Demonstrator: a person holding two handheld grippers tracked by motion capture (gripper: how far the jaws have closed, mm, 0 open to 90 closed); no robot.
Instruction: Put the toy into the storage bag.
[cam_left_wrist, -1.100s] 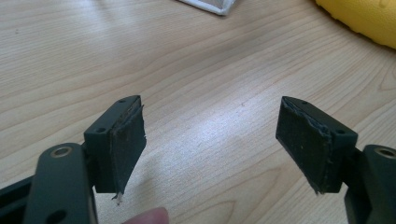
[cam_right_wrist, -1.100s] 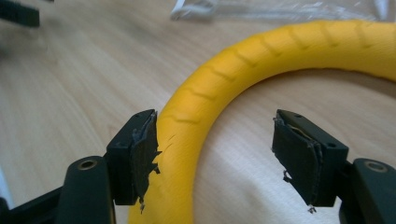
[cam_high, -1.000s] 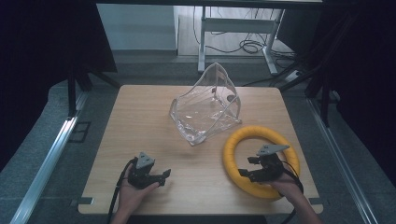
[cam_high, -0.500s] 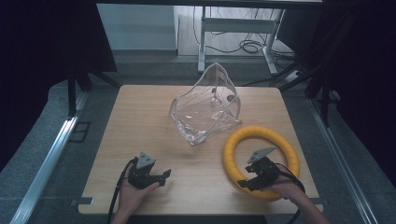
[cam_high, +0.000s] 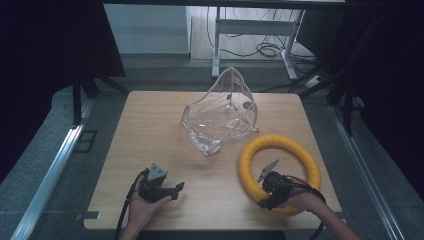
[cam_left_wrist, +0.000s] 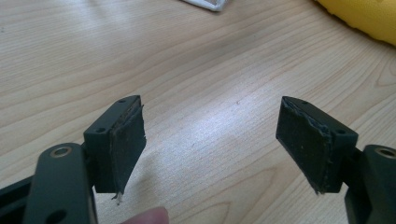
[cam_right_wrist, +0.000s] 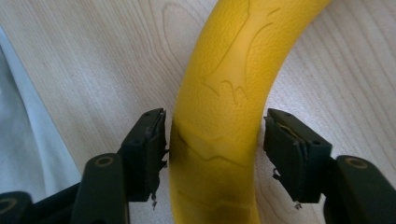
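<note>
From above, I see the wooden worktop (cam_high: 150, 130) with a clear plastic bag (cam_high: 220, 117) standing open at its middle far part and a yellow ring (cam_high: 278, 172) lying flat at the near right. My right claw (cam_high: 265, 197) sits over the ring's near left arc; my left claw (cam_high: 172, 189) rests at the near left, well apart from both things.

Along the left claw (cam_left_wrist: 210, 140), the jaws stand wide apart over bare wood, holding nothing, with an edge of the ring (cam_left_wrist: 364, 16) far right.

Along the right claw (cam_right_wrist: 215, 149), the jaws straddle the ring's tube (cam_right_wrist: 229, 93), one pad each side, not yet pressing: a slim gap shows on both. I judge a grasp is at hand. To do it well I would keep the tube centred, lower until the pads cover its widest part, then close evenly so it cannot squirt out.
</note>
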